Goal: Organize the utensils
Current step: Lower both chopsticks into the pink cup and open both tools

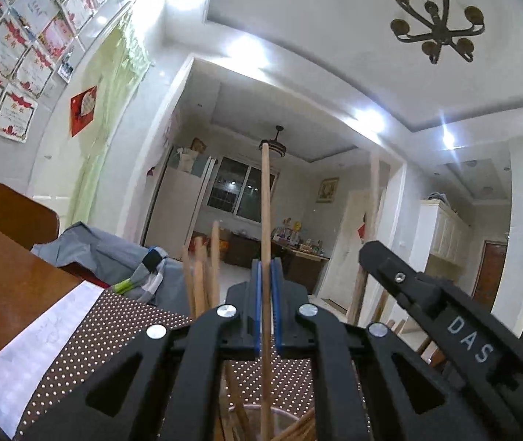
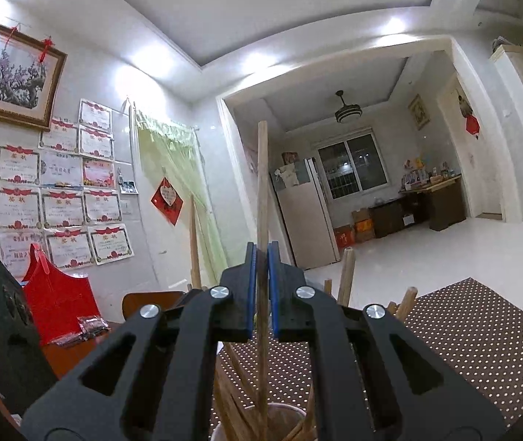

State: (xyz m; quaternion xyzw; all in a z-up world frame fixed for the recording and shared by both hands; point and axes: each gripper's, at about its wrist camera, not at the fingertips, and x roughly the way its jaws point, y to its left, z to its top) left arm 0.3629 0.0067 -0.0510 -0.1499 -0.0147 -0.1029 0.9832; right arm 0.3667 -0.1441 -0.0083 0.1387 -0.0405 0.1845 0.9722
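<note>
In the left wrist view my left gripper [image 1: 267, 286] is shut on one wooden chopstick [image 1: 266, 202]. The chopstick stands upright, and its lower end reaches into a clear cup [image 1: 246, 417] holding several more chopsticks [image 1: 199, 279]. The black body of the other gripper, marked DAS, shows at the right. In the right wrist view my right gripper [image 2: 260, 279] is shut on another upright chopstick [image 2: 261, 183] above a cup [image 2: 291, 417]. Loose chopsticks [image 2: 346, 275] lean out of that cup around the jaws.
A brown mat with white dots [image 1: 114, 330] [image 2: 463, 330] lies on the wooden table [image 1: 11, 279]. A red box [image 2: 59, 301] and a black box [image 2: 0, 316] stand at the left. A chair back [image 1: 19, 213] and grey cloth [image 1: 114, 253] are beyond the table.
</note>
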